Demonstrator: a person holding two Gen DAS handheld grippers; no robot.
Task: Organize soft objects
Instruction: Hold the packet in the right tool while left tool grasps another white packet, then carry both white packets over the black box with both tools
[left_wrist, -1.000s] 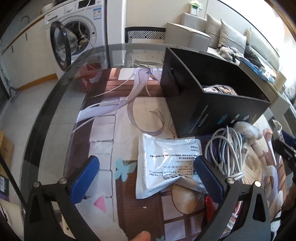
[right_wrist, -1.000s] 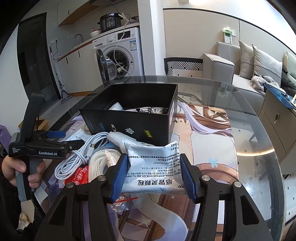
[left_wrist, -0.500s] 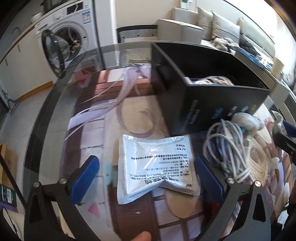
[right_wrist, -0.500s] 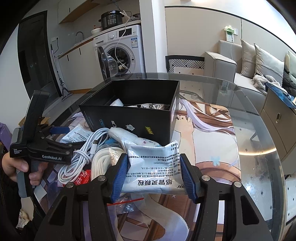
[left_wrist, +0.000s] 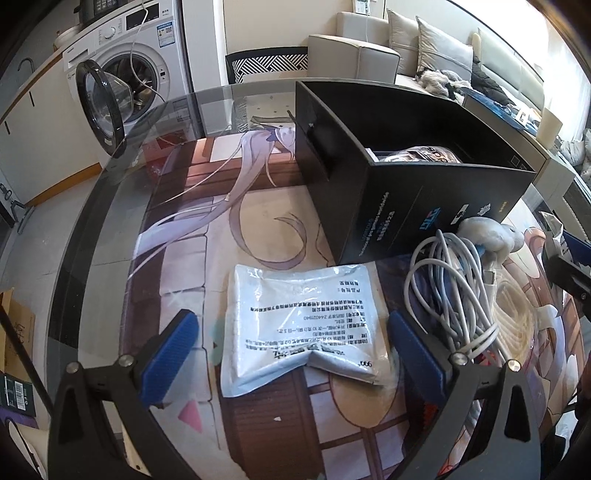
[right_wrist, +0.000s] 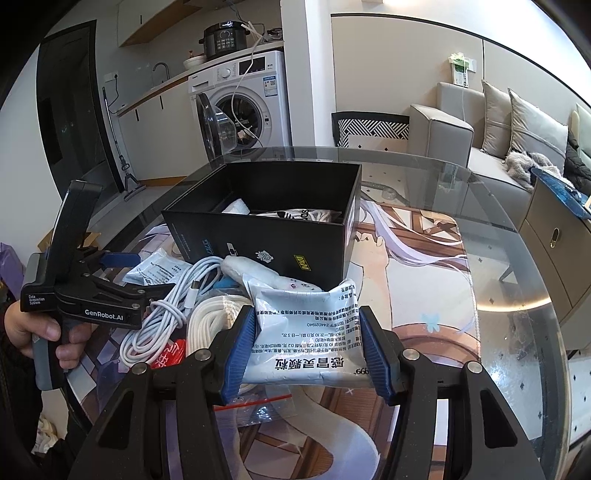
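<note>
Packet (right_wrist: 306, 332) lies on the mat just in front of the black box (right_wrist: 266, 236), right gripper (right_wrist: 308, 350) pinching its sides, apparently for lifting in, while the left gripper (left_wrist: 291, 350) waits wide open, empty

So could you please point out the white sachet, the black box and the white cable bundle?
white sachet (right_wrist: 306, 332), right wrist view, printed face.
black box (right_wrist: 258, 240), right wrist view, front wall.
white cable bundle (left_wrist: 454, 295), left wrist view, coiled loops.

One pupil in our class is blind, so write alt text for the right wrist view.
The right gripper has its blue pads against both sides of a white printed sachet on a glass table. Behind it stands an open black box; white cables lie to its left, near the open left gripper.
</note>
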